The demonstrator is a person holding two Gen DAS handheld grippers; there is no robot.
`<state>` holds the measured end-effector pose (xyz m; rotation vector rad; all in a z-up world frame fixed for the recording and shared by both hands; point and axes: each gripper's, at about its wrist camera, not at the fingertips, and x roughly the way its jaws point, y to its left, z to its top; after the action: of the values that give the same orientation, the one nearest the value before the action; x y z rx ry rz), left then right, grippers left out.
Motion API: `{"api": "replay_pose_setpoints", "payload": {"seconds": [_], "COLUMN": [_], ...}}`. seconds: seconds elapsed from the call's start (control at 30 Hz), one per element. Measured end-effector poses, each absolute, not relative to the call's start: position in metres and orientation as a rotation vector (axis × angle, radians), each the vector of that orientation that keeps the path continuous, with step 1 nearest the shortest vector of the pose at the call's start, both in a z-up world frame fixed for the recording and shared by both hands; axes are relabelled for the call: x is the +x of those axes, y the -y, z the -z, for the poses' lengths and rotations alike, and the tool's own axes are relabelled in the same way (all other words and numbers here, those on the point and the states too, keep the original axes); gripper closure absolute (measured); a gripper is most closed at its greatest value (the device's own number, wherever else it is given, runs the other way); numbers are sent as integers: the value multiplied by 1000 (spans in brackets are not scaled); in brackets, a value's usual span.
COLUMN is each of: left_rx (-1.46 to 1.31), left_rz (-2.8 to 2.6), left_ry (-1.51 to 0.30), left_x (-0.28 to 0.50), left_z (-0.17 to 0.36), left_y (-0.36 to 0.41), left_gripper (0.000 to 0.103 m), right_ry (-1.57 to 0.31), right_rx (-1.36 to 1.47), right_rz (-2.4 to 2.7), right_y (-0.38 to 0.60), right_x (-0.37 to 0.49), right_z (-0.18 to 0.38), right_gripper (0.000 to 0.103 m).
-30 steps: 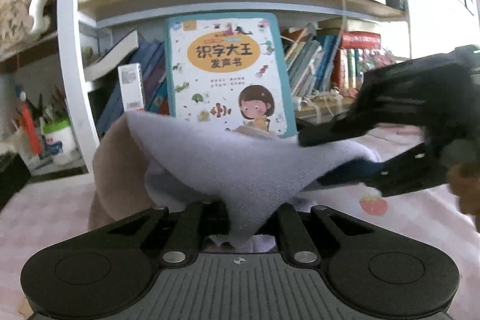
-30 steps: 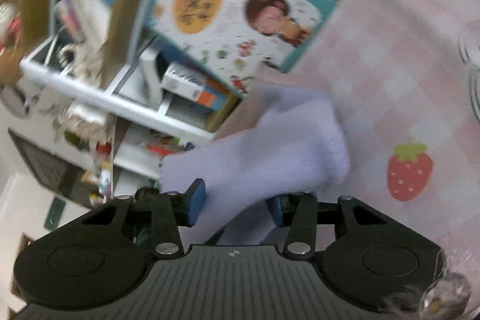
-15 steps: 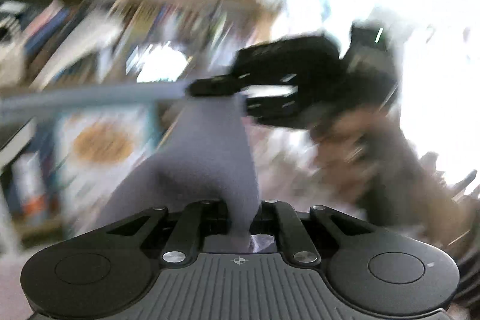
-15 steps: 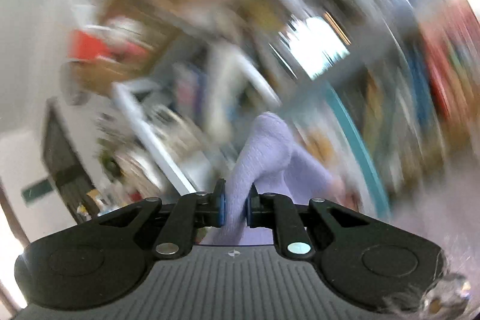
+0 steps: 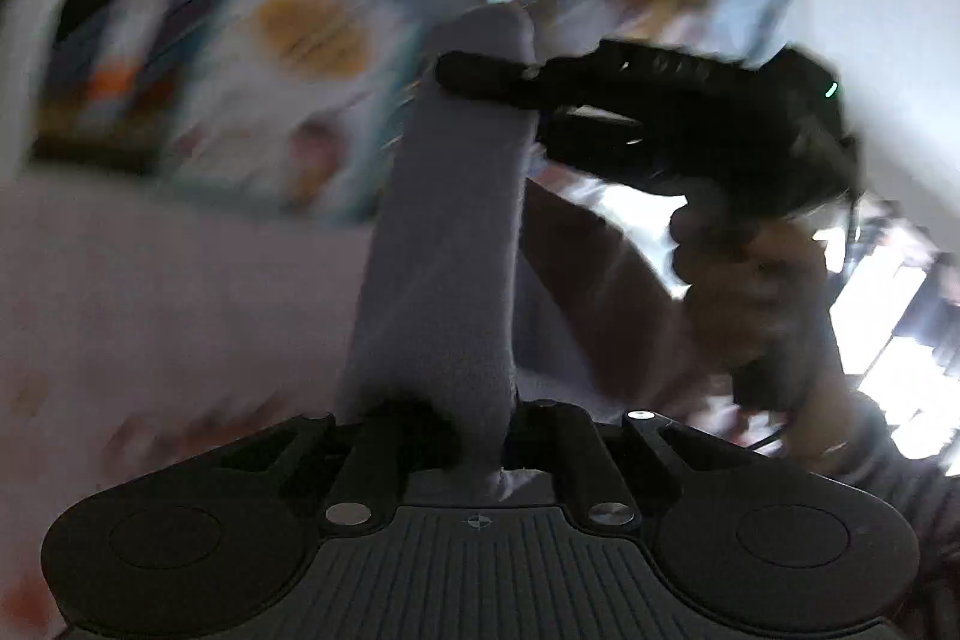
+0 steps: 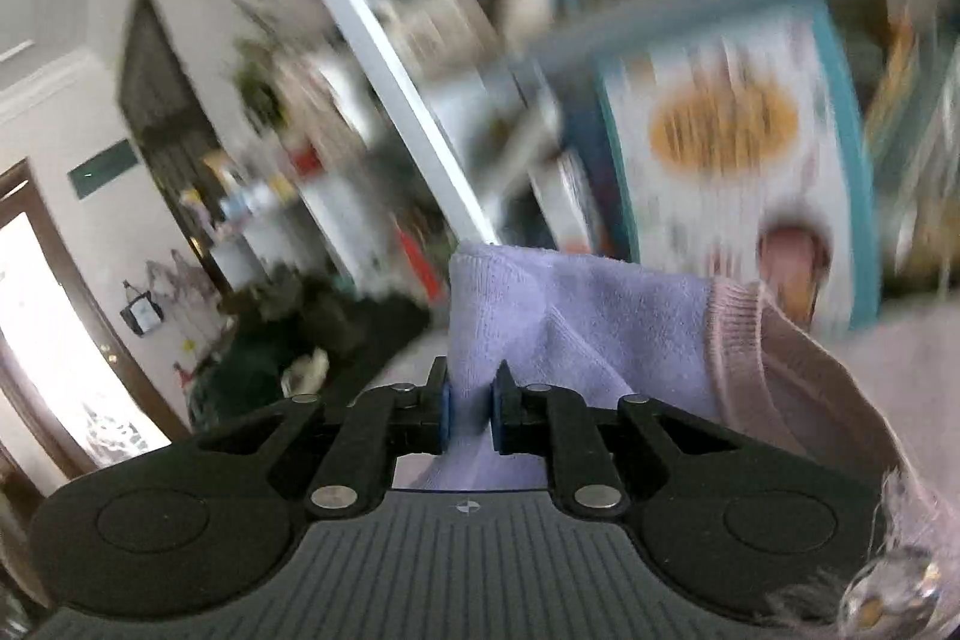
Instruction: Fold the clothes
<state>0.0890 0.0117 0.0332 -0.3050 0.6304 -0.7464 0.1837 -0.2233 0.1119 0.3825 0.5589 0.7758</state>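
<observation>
2 grips on 1 garment, no fold made yet. Lavender sock (image 5: 444,244) held off the worktop (image 5: 150,304), stretched in the air between both tools. Left gripper (image 5: 480,436) with jaws pressed together on the near end of the fabric, cloth bunched between them. Right gripper (image 6: 470,412) likewise pinching: blue pads (image 6: 444,412) squeezed onto a fold of the same sock (image 6: 576,316), jaws nearly together with the cloth filling the gap. Seen from the left wrist, right gripper (image 5: 474,70) clamped at the far, upper end, carried by a hand (image 5: 750,280). Pinkish ribbed cuff (image 6: 738,340) showing at the right of the right wrist view; whether part of this sock or a second one, cannot tell. Behind, blurred: a picture book (image 6: 732,160) leaning against a shelf (image 5: 54,10).

Judged progress: early. Done, seemingly: pick-up and a hold at both ends. Left, seemingly: lay flat on the pink worktop, bring 1 end over the other, let go, then any further pieces. Heavy blur throughout, so finer detail of the cloth unreadable.
</observation>
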Motion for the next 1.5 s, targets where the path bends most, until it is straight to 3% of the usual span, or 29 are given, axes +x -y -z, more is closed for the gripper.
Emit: {"api": "replay_pose_setpoints", "payload": {"seconds": [0.27, 0.4, 0.47, 0.57, 0.7, 1.0, 1.33, 1.5], "left_rx": [-304, -298, -291, -287, -304, -241, -37, 77], "left_rz": [580, 555, 539, 510, 466, 536, 724, 760], "left_ry": [-646, -657, -662, -663, -638, -456, -507, -540], "left_x": [75, 72, 69, 60, 54, 69, 97, 100], "left_z": [-25, -19, -16, -12, -15, -55, -43, -32], "left_y": [-51, -61, -64, -73, -87, -66, 31, 63], "left_gripper": [81, 54, 42, 37, 37, 37, 37, 37], "right_ry": [-639, -684, -746, -792, -738, -686, -664, -699], "right_rx": [333, 279, 284, 336, 338, 204, 302, 295], "right_rz": [-797, -809, -788, -778, -775, -575, -465, -371], "right_y": [147, 120, 119, 140, 184, 276, 320, 329], "right_x": [209, 217, 223, 221, 197, 137, 136, 165], "right_z": [-65, -45, -33, -25, -35, -33, -9, 9], "right_gripper": [92, 91, 85, 66, 59, 56, 57, 63]}}
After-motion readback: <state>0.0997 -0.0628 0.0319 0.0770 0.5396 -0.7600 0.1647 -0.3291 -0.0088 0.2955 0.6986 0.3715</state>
